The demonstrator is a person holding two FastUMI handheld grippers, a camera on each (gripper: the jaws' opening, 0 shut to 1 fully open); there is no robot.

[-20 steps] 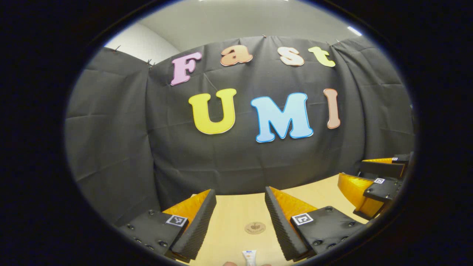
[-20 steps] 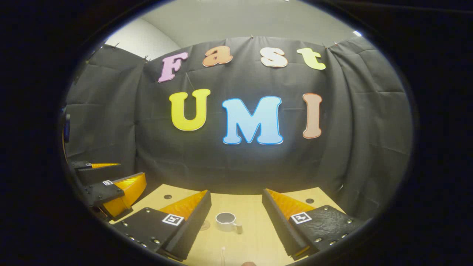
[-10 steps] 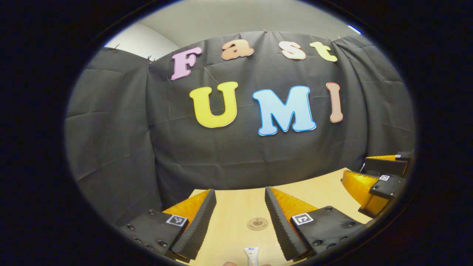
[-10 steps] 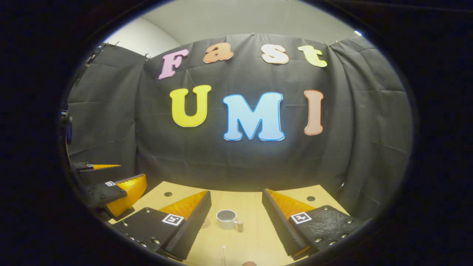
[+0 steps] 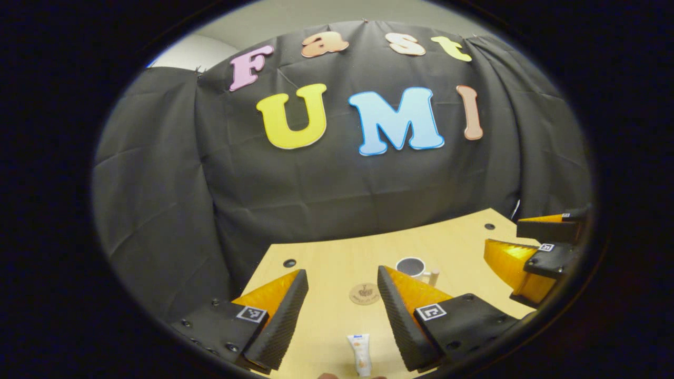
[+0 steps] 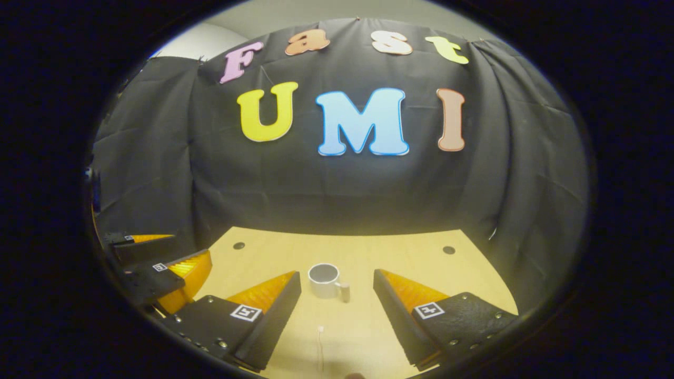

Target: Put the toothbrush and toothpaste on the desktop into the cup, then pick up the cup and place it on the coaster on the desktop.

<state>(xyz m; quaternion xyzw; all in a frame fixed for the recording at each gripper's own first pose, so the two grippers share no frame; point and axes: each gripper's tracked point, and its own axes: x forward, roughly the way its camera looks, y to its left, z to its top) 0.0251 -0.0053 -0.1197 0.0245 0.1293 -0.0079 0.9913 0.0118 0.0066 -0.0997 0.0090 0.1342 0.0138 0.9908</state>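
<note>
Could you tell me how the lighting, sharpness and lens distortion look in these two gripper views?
Left gripper view: fisheye bends the desktop edge into a curve; the coaster and toothpaste read sharp under even light. Right gripper view: hazier, with a soft glow over the desktop's far edge; the cup is clear, while the toothbrush is thin and faint near the dim bottom edge.

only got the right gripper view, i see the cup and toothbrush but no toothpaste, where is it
Observer: In the left gripper view the toothpaste lies flat on the desk, between the open fingers of the left tongs and near the camera.
Operator: and the coaster
Observer: The coaster lies on the desk just beyond the tube, with nothing on it, left of the cup in that view.
</note>
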